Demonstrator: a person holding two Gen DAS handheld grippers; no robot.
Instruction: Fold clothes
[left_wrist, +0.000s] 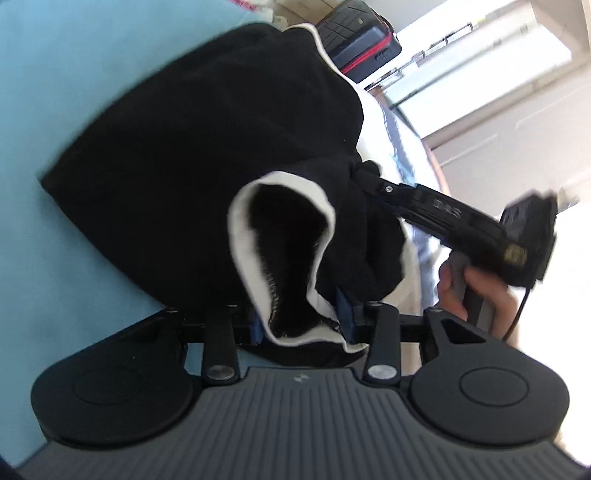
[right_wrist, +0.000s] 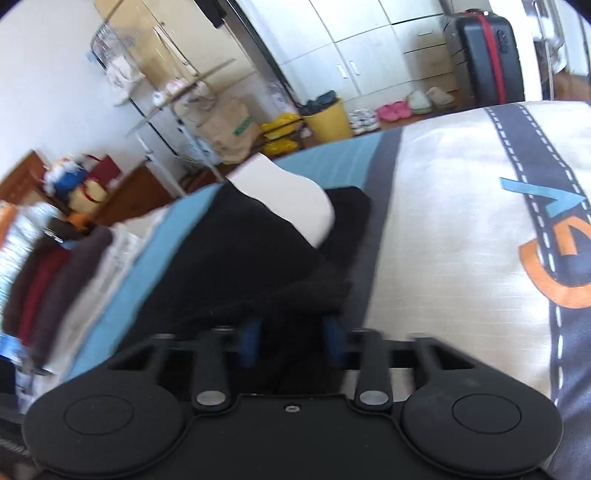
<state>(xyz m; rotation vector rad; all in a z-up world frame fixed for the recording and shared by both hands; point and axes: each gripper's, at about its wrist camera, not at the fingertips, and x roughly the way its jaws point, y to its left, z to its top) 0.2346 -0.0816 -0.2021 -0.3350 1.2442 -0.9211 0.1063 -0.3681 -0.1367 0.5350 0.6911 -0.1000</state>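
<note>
Left gripper (left_wrist: 303, 325) clamped on white-trimmed cuff of black garment (left_wrist: 192, 147), which lies ahead of it on blue sheet (left_wrist: 48, 110). Right gripper (right_wrist: 291, 343) narrow with black cloth between blue pads, likely gripped; blur hides contact. Lift both ends together, keep hem taut, lay over evenly. Readable writing: none certain; right tool's marking too blurred.

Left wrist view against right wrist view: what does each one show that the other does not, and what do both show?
Only the left wrist view shows the right hand-held gripper from outside, a hand on its handle, and the garment's white-edged opening between the left hand-held gripper fingers. Only the right wrist view shows the yellow bin, shoes, wire shelf and road-print bedding. Both show the black garment, blue sheet and suitcase.
</note>
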